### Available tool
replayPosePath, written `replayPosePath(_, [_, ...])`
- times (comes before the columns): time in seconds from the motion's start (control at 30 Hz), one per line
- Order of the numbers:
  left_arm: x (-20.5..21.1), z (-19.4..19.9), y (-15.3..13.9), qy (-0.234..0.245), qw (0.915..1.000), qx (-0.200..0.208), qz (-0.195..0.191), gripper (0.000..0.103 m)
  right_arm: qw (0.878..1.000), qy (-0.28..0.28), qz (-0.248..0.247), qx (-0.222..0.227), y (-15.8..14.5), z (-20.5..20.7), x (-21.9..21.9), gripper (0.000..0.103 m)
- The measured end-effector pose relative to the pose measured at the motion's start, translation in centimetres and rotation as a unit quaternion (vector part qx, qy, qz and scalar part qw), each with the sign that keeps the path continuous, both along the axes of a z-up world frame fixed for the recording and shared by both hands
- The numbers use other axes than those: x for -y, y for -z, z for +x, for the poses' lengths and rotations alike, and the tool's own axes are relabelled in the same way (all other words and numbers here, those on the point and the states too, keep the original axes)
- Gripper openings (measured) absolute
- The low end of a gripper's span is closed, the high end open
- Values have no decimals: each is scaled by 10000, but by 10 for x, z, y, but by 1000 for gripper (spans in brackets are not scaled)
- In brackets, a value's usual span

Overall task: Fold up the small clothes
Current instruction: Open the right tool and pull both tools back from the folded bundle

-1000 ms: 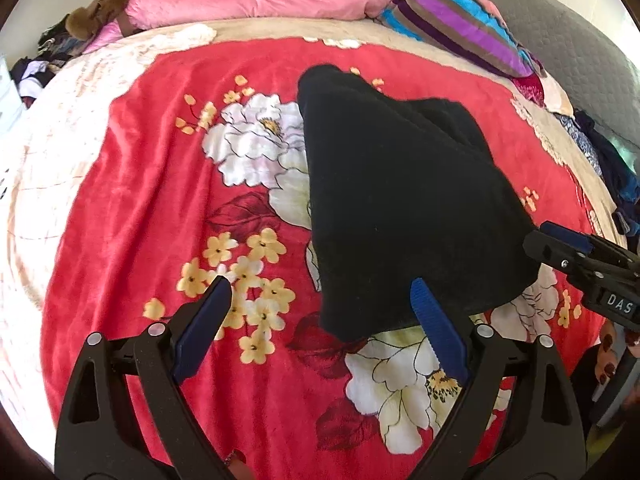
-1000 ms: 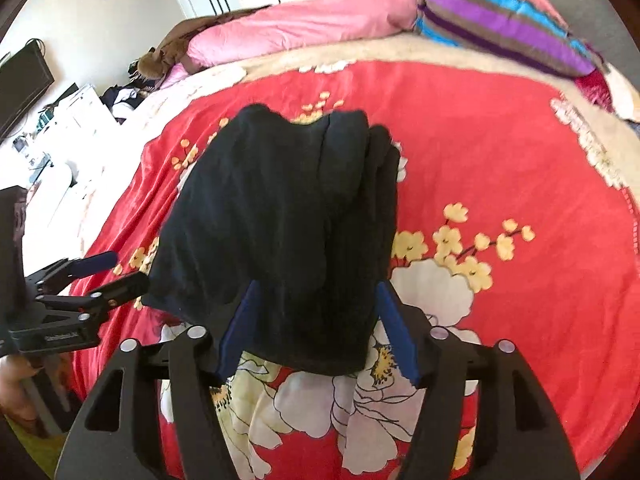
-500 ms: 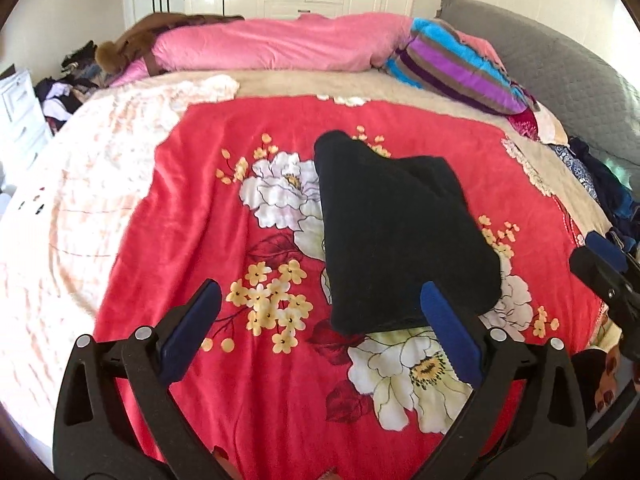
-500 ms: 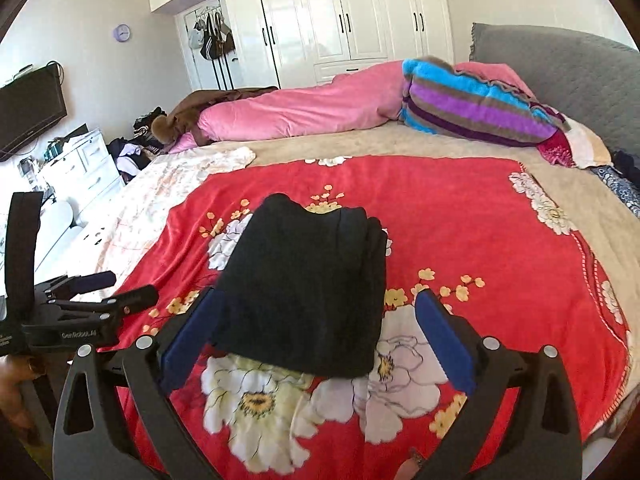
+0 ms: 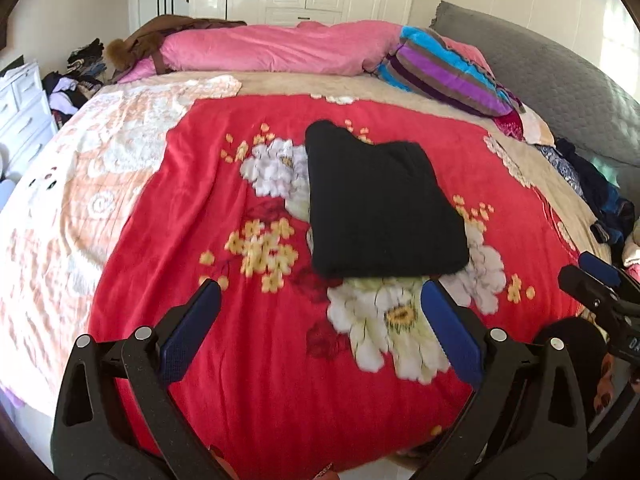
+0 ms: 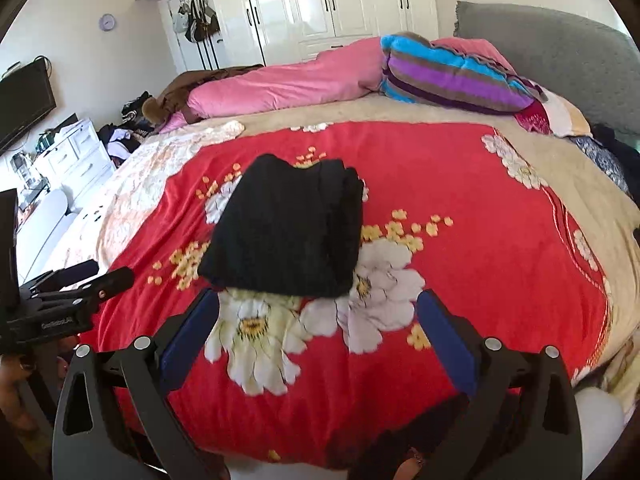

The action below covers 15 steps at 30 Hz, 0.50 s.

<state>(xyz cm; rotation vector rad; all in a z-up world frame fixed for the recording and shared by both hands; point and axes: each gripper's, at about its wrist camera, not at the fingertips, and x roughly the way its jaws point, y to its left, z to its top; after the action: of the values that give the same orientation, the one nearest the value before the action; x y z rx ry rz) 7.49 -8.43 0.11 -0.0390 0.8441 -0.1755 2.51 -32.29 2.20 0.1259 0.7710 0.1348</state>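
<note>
Left wrist view, folded black garment on red floral blanket, beyond both released jaws, touching neither.

My left gripper hung with its jaws spread wide, its blue pads far apart and nothing held between them. My right gripper was spread just as wide, with nothing touching its blue pads. Each one showed at the edge of the other's view: the right gripper at the far right of the left wrist view, the left gripper at the far left of the right wrist view.
</note>
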Motion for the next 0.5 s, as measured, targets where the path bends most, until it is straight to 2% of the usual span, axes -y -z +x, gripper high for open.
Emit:
replayPosePath(0.3, [-7,-17,17,-48,9994,-316,109,94,9994,-73,-114,-326,21,-10,-9,99])
replayPosePath(0.5, [-9,-18,16,-118,9994,-312,128,94,9996,-70,-106,-261,19,-12,-8,99])
